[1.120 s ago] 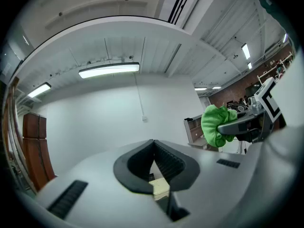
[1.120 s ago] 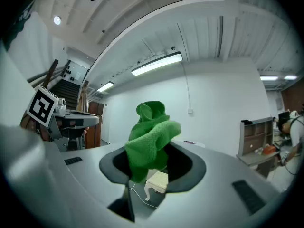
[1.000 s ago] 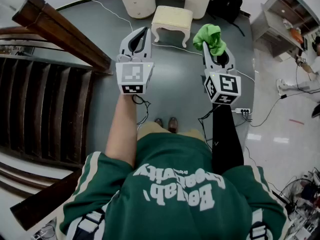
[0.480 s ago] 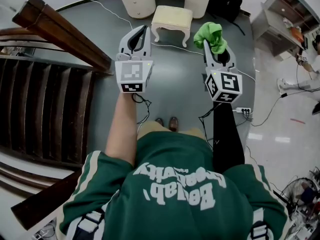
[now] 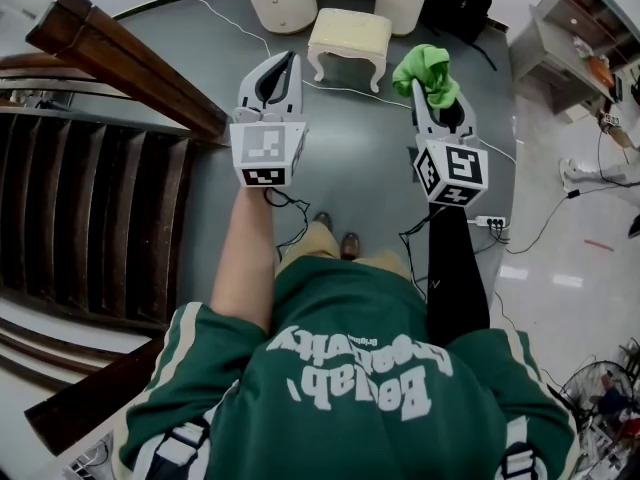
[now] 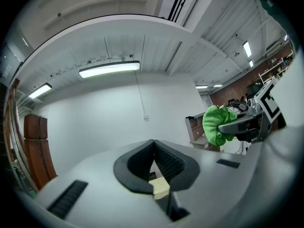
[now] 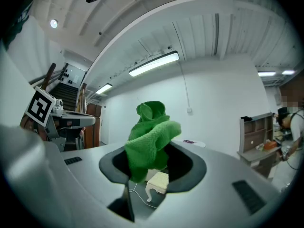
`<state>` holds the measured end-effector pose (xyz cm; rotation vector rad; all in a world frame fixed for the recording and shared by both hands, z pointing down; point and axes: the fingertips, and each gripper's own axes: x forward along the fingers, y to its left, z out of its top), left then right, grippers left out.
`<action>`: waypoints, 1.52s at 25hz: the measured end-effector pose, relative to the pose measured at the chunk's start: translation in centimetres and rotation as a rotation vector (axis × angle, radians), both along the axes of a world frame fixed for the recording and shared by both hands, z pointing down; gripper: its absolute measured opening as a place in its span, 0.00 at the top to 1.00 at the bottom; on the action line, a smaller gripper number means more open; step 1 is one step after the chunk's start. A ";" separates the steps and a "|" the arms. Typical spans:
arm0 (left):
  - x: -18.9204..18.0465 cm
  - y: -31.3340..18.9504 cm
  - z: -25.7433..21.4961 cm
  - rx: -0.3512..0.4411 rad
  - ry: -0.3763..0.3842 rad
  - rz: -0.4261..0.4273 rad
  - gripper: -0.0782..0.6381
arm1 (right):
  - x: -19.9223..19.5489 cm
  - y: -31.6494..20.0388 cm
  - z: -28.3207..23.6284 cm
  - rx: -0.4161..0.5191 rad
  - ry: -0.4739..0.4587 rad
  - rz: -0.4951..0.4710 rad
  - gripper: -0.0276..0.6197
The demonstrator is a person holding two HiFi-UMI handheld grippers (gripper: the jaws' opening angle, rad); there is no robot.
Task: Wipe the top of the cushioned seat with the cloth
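the green cloth [image 5: 424,68] is shown clamped in the right gripper [image 5: 433,98], raised in the air short of the cushioned seat [image 5: 347,32]; the left gripper [image 5: 285,66], also short of the seat, is closed on nothing, and wiping is judged not yet begun.

Right tool [image 5: 432,90] grips green cloth [image 5: 424,68]; left tool [image 5: 283,61], seemingly closed, points toward cushioned seat [image 5: 348,33].
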<state>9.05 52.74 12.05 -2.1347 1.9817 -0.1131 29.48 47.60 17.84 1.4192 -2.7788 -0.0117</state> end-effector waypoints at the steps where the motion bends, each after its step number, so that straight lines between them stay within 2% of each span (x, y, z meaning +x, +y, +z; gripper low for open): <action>1: -0.4 -0.2 0.1 -0.002 0.000 -0.002 0.87 | -0.2 -0.2 0.1 -0.002 -0.001 0.000 0.71; 7: -2.6 -2.8 0.5 -0.010 0.015 0.000 0.87 | -2.1 -2.9 0.7 -0.017 0.007 0.010 0.71; 13: -5.9 -8.3 1.2 -0.010 0.023 0.010 0.87 | -4.7 -8.0 1.4 -0.024 0.027 0.035 0.71; 23: -11.9 -18.9 0.3 -0.023 -0.001 0.073 0.87 | -10.7 -17.5 -0.3 -0.025 0.032 0.097 0.71; 33: -16.7 -24.5 1.0 -0.030 0.006 0.125 0.87 | -15.1 -22.5 -0.1 -0.029 0.050 0.155 0.71; 38: -17.9 -26.3 1.4 -0.025 0.066 0.147 0.87 | -16.2 -24.0 0.1 -0.032 0.069 0.158 0.71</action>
